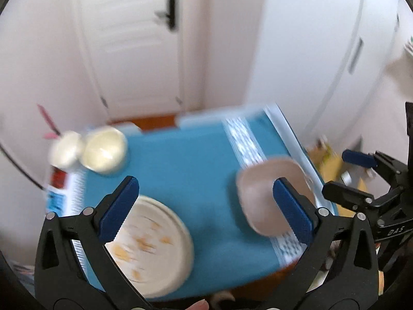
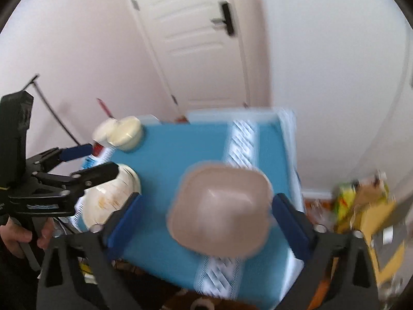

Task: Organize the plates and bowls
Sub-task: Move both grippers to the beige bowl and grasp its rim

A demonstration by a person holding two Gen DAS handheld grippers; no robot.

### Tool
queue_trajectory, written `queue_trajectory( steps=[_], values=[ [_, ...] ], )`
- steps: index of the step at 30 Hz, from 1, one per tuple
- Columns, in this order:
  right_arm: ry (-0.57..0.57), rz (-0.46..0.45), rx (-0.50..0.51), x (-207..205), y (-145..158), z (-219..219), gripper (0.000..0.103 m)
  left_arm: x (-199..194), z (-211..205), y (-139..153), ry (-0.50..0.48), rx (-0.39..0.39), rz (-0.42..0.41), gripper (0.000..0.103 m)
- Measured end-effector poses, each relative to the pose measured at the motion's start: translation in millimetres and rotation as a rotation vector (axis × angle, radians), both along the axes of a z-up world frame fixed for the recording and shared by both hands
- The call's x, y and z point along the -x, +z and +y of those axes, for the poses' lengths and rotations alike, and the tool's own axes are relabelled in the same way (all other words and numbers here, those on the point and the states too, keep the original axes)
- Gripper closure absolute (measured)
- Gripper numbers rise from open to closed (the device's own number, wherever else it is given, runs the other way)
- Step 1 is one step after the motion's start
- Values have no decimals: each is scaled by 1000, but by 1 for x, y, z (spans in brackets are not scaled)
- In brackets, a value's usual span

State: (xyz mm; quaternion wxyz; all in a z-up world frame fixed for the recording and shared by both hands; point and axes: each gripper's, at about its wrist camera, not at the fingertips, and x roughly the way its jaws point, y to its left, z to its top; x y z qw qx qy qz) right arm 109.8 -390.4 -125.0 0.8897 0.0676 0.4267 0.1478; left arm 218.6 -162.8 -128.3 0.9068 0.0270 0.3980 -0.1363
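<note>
Looking down along both pairs of blue-padded fingers, we see a desk (image 1: 180,160) covered by a teal cloth with white patterned stripes, all of it smeared by motion blur. At the far left corner two cream bowls (image 1: 104,149) sit touching each other, near the desk's edge. Nearer to us on the left lies a stack of cream plates (image 1: 157,242) with orange-brown smears on the top one. Our left gripper (image 1: 206,206) hangs above this side, tilted downward toward the cloth, its jaws spread wide with nothing between the pads; the left pad overlaps the plates' rim in the left wrist view, but we cannot tell any contact there. In the right wrist view a person's hand (image 2: 18,235) wraps the left tool's handle at the far left edge.

Further right, a pinkish-tan bowl with rounded corners (image 2: 219,206) rests upright on the cloth, partly over a white stripe, well apart from the plates. Our right gripper (image 2: 206,219) points down at it from above, jaws wide apart, a pad standing to either side of the bowl in the picture without pressing on it. Beyond the desk stand a white panelled door (image 2: 196,38) with a dark handle and pale walls. On the floor at the far right lie yellow cardboard boxes (image 2: 374,222).
</note>
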Motion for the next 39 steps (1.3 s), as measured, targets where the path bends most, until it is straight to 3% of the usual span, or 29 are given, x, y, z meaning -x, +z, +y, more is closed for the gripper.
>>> queue_trajectory(
  steps=[5,12,18,22,26,29,34,35,39],
  values=[
    [59,-46,11,-37,22,51,3,-12,54,11,98,-37,-2,0],
    [104,-35,13,-95,33,123,3,-59,153,-11,244,49,101,0],
    [110,166,-99,-178,-22,182,3,-118,222,-69,335,206,276,2],
    [122,255,-79,-215,-66,222,6,-150,240,-116,355,272,382,24],
    [127,338,-64,-235,-108,248,35,-174,237,-153,309,265,440,45],
    [127,378,-63,-243,-128,256,45,-184,233,-168,280,262,452,52],
    [135,388,-53,-248,-140,267,61,-194,224,-180,250,244,459,72],
    [136,389,-51,-248,-141,269,69,-194,224,-181,246,235,456,79],
    [145,405,-76,-254,-146,273,85,-192,220,-180,227,213,438,84]
  ],
)
